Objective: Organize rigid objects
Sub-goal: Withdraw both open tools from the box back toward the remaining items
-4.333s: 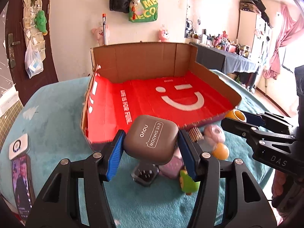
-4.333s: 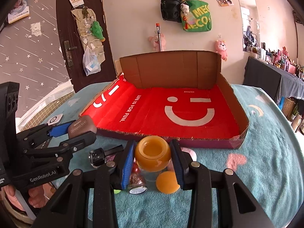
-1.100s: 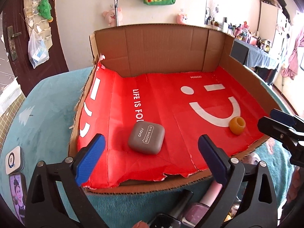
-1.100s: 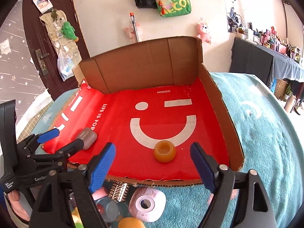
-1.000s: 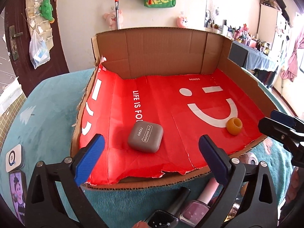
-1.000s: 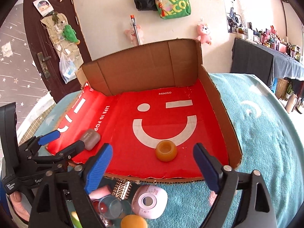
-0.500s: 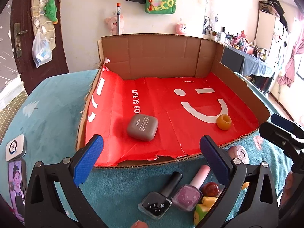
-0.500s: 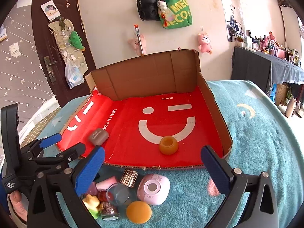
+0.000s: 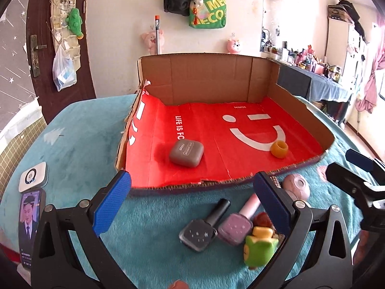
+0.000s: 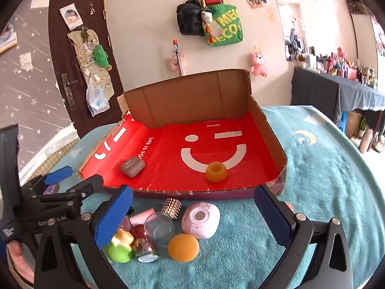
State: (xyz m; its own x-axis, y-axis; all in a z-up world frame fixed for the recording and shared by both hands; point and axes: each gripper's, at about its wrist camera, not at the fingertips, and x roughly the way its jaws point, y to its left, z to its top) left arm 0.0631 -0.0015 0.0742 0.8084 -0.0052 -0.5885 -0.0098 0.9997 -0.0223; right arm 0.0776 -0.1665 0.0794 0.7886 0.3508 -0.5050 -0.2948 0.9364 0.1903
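Cardboard box (image 9: 204,82), red printed floor: white "MINISO" near the back wall, "LIFE IS FO…" (rest cut off by fold) and a winking smiley. Green tote (image 10: 225,25) on the wall reads "MEG… ECO…", partly hidden.

Inside the box: grey eyeshadow case (image 9: 186,153), label too small to read, lying flat at front left; orange ring-shaped piece (image 9: 279,149) at front right, on the smiley's curve. The two are well apart.

On the teal cover (image 9: 79,149) just in front of the box: two nail polish bottles (image 9: 211,225), green toy (image 9: 259,248), pink round case (image 10: 201,220), orange ball (image 10: 183,247), glass jar (image 10: 161,226).

Left gripper (image 9: 192,203): jaws wide, nothing between the pads, angled down over the pile.
Right gripper (image 10: 195,219): jaws have just been opening and stand wide, nothing gripped; small items lie below the gap. "Gen…AI" is readable on the left gripper's body in the right view.
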